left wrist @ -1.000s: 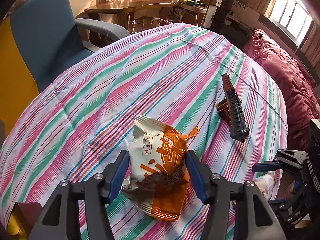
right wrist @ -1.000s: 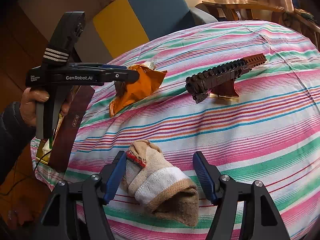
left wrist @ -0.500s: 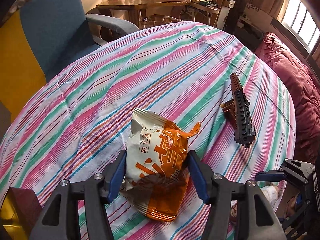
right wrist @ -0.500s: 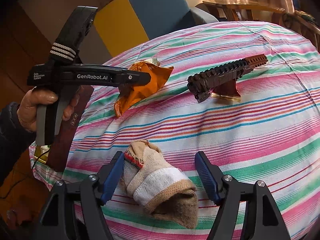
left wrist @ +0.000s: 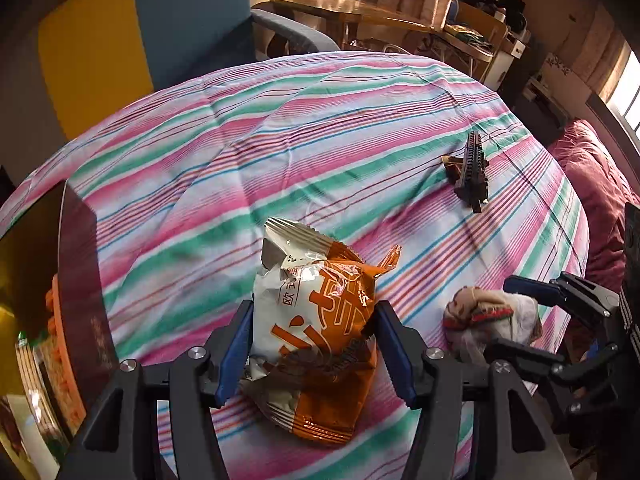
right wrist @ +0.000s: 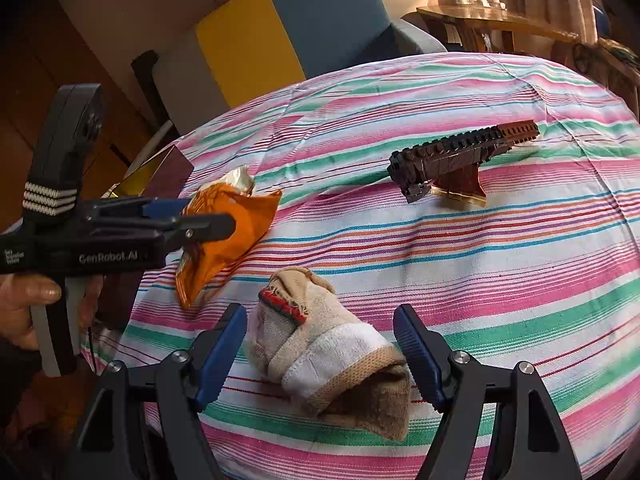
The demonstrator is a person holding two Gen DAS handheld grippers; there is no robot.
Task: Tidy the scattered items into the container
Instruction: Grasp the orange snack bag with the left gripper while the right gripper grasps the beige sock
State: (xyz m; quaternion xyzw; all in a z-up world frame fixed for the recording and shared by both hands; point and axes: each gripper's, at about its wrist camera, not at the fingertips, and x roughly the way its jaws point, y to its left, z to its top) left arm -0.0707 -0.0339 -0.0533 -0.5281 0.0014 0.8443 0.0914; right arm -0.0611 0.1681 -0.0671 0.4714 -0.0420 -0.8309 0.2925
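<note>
My left gripper (left wrist: 314,346) is shut on an orange and white snack bag (left wrist: 316,332) and holds it over the striped tablecloth (left wrist: 280,152); it also shows in the right wrist view (right wrist: 228,228). My right gripper (right wrist: 320,350) is open around a rolled beige sock (right wrist: 328,344) lying near the table edge; the sock also shows in the left wrist view (left wrist: 486,320). A brown brick-built toy gun (right wrist: 460,156) lies farther back on the cloth. A dark maroon container (left wrist: 52,320) with packets inside stands at the left table edge.
A blue and yellow armchair (right wrist: 304,36) stands behind the table. A wooden side table (left wrist: 380,16) holds a clear tray. A red bed cover (left wrist: 600,188) lies to the right.
My left gripper has lifted and swung left with the snack bag, bringing the maroon container into view. My right gripper has stayed open around the sock.
</note>
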